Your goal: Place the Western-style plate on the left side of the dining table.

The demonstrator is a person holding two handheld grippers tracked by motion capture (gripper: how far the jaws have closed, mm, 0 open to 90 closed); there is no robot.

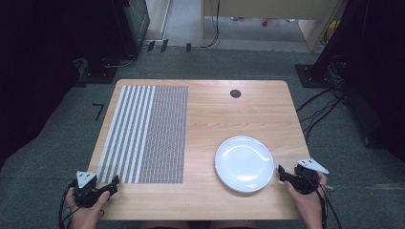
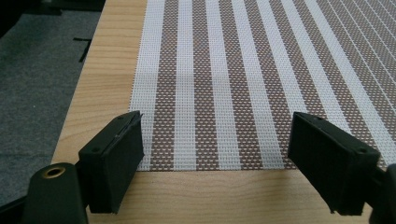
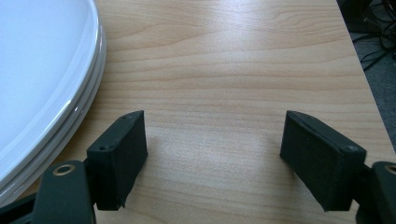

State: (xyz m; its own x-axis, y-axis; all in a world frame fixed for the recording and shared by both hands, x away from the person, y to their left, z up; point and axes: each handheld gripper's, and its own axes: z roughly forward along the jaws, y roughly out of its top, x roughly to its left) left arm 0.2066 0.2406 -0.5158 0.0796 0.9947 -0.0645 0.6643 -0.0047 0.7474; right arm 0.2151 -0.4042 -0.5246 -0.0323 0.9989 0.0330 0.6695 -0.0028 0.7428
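Approaching | left gripper (image 1: 113,183) wide, empty, at near-left corner of striped placemat (image 1: 145,133) | right gripper (image 1: 282,174) wide, empty, just right of white plate (image 1: 244,163) | advice: come in low and level, catch the rims squarely before closing.

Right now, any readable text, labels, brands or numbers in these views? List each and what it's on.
None can be read.
White plates: plain, no mark or brand on the faces that show.
Striped placemat: woven stripe pattern, no label.
Wooden table: bare wood with a dark round grommet, no lettering.
Left gripper and right gripper: black jaws, no markings.
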